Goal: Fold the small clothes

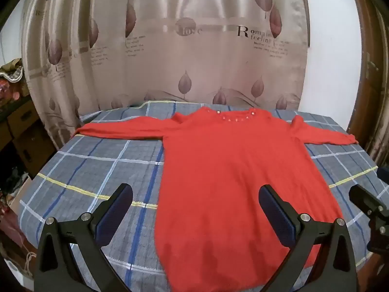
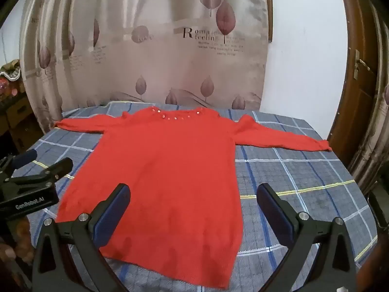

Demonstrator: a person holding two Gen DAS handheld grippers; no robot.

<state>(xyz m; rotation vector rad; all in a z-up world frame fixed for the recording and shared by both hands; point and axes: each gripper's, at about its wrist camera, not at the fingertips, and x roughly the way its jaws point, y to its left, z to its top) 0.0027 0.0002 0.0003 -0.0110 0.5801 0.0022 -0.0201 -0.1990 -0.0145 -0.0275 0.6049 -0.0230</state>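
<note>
red sweater spread flat, both claws open above its hem

a red sweater (image 1: pixel 226 160) lies flat and face up on a desk (image 1: pixel 97 170) covered with a grey-blue checked cloth with white, blue and yellow lines. its body runs from the near edge toward the far edge, with the neckline farthest away. a row of small shiny beads (image 1: pixel 233 118) trims the neckline. both sleeves stretch straight out to the sides, the left sleeve (image 1: pixel 121 130) reaching the left edge of the desk and the right sleeve (image 1: pixel 325 133) reaching toward the right edge.

the left claw (image 1: pixel 195 206) hovers over the near end of the sweater with its jaws spread wide and nothing between them. one finger is over bare cloth to the left of the sweater, the other over the red fabric near the hem.

the right claw (image 2: pixel 193 206) hangs the same way, jaws wide apart and empty. its left finger is over the sweater's lower part, its right finger over bare checked cloth beside the sweater. whether either claw touches the fabric cannot be told.

behind the desk hangs a beige curtain (image 1: pixel 170 48) printed with leaves and lettering. a wooden door (image 2: pixel 355 73) stands at the right.
</note>
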